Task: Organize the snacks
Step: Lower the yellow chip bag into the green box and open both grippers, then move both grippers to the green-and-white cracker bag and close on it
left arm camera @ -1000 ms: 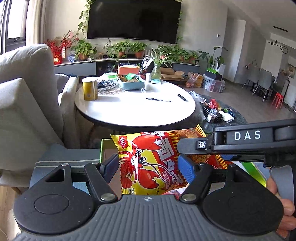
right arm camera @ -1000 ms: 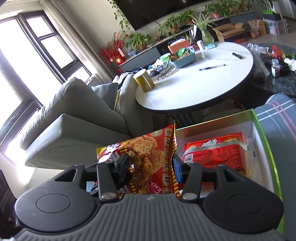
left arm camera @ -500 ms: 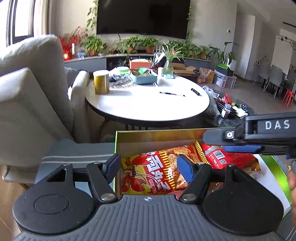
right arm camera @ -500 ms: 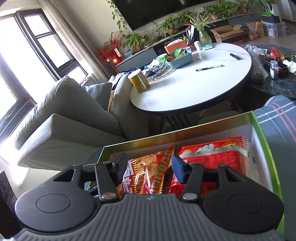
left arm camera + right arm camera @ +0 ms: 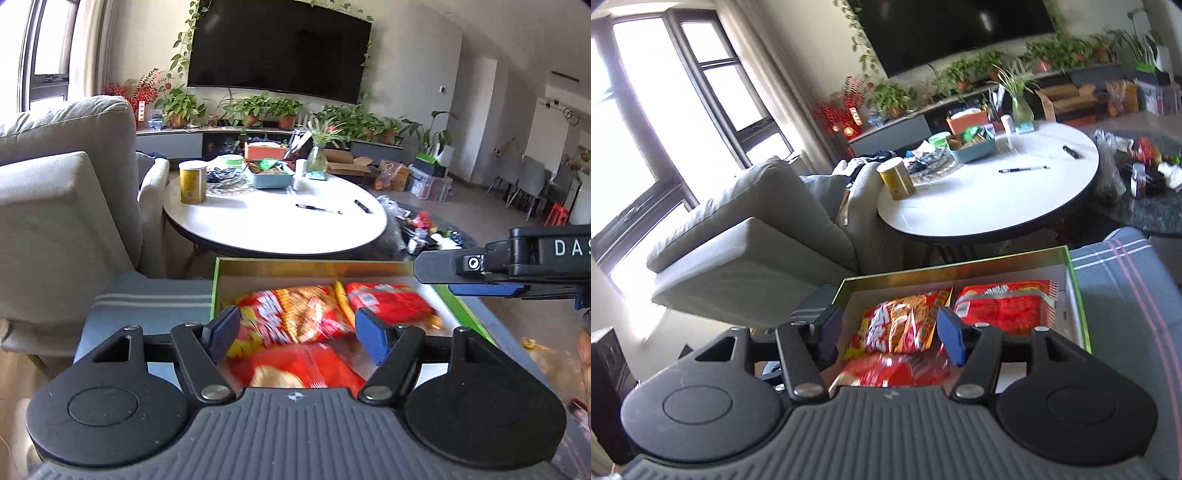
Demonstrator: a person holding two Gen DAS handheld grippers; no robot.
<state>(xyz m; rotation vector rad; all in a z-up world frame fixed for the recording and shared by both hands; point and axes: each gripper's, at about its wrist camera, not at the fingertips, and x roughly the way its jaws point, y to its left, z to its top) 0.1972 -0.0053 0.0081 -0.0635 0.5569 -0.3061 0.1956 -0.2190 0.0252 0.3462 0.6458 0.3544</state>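
The crinkly red-and-yellow noodle snack packet (image 5: pixel 905 325) lies in the shallow green-rimmed cardboard box (image 5: pixel 1078 317), left of a red packet (image 5: pixel 1004 302). It looks light, soft and slippery, best pinched by a sealed edge. The right gripper (image 5: pixel 886 332), whose jaws have just been opening, and the left gripper (image 5: pixel 295 332) both gape, empty.

Bright daylight, window (image 5: pixel 639 122) totally blown out, snack bags (image 5: pixel 295 325) smeared by motion blur, edges fisheye-bent.

The nearest red snack bag (image 5: pixel 295 365) is blurred, and its near end hides behind the hand-held gripper body. The print on the noodle bag (image 5: pixel 291 317) is too smeared to read. The picture's right edge cuts off the right hand-held gripper (image 5: pixel 517 266).
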